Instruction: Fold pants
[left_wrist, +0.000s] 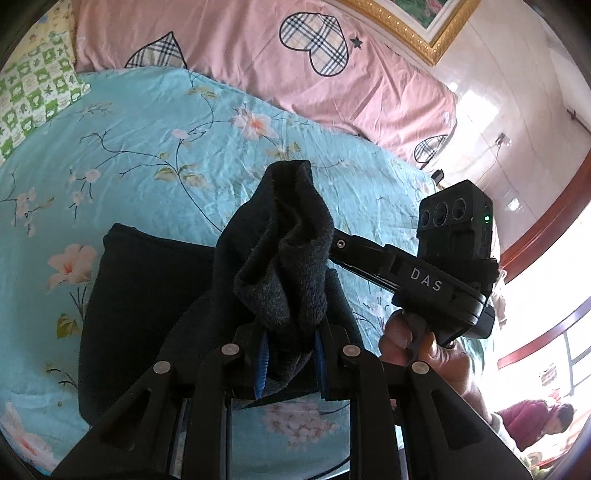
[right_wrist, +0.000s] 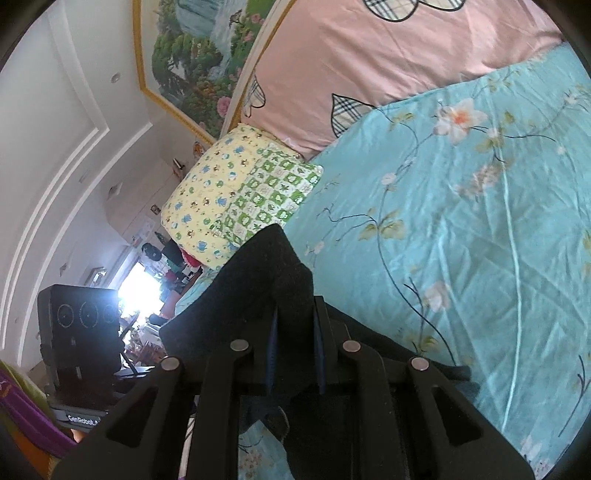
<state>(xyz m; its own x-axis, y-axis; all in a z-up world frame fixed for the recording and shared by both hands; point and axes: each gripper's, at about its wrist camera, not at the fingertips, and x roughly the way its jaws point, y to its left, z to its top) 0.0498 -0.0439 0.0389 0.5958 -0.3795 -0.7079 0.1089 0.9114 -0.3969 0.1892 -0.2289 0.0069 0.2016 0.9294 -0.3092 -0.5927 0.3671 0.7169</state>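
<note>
The bunched dark fleece pants hide the blue-padded fingertips of the left gripper and of the right gripper. The gold-framed landscape painting is cut off by the top edge.

I see the pants as dark, fuzzy, matt fleece cloth. The bed sheet looks like smooth, faintly shiny creased cotton. My left hand-held gripper is matt black plastic with dull metal pins.
</note>
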